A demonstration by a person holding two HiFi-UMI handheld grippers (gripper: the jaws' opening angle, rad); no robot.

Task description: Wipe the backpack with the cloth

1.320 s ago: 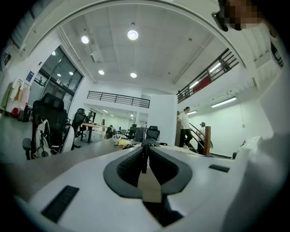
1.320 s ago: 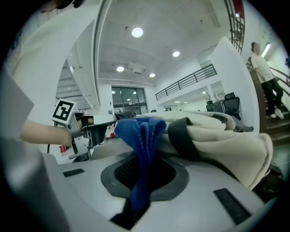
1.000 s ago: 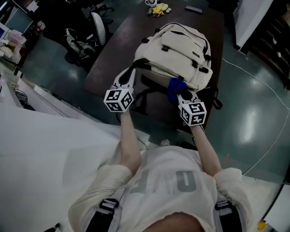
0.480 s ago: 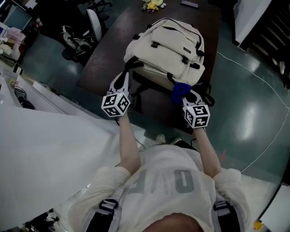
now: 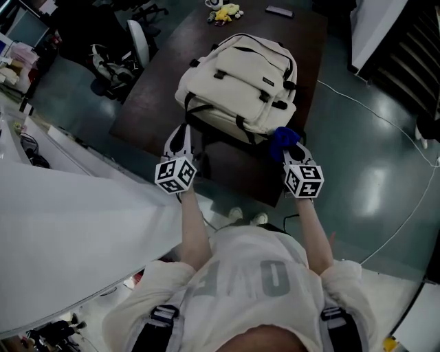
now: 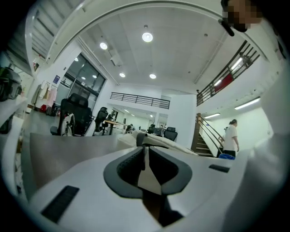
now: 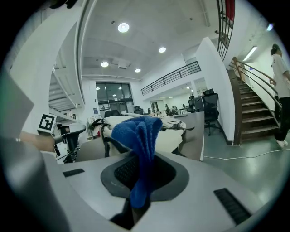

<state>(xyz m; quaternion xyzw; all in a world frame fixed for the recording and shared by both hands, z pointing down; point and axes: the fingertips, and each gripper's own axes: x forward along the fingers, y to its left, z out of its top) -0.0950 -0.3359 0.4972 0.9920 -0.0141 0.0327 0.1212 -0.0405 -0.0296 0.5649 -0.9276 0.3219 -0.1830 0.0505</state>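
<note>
Cream backpack (image 5: 237, 82) flat on a dark brown table (image 5: 155, 96), front pockets up, black zipper pulls and black straps visible, top end toward the far edge of the table. Right gripper (image 5: 289, 148) at the near right corner of the backpack, jaws clamped on a blue cloth (image 5: 282, 137) — in the right gripper view, cloth (image 7: 138, 145) pinched between the dark pads, one bunch standing above the jaw tips, a tail hanging below. Cloth against or just beside the backpack's corner in the head view; contact not confirmed from either view. Backpack (image 7: 174, 136) directly ahead of the right gripper (image 7: 141, 170) in its own view. Left gripper (image 5: 181, 134) at the near left corner of the backpack, tips just beside a black strap (image 5: 190, 110), not gripping it. In the left gripper view, left gripper (image 6: 146, 154) with pads pressed together at the tips, nothing held; backpack (image 6: 165, 142) low and pale beyond them. Marker cubes at the rear of both grippers, forearms extended over the near table edge. At the far end of the table, well apart from the backpack — a small yellow toy (image 5: 226, 12) and a flat dark device (image 5: 278, 11). Office chair (image 5: 138, 41) beside the table's left side; white cable (image 5: 385, 118) across the green floor on the right.
</note>
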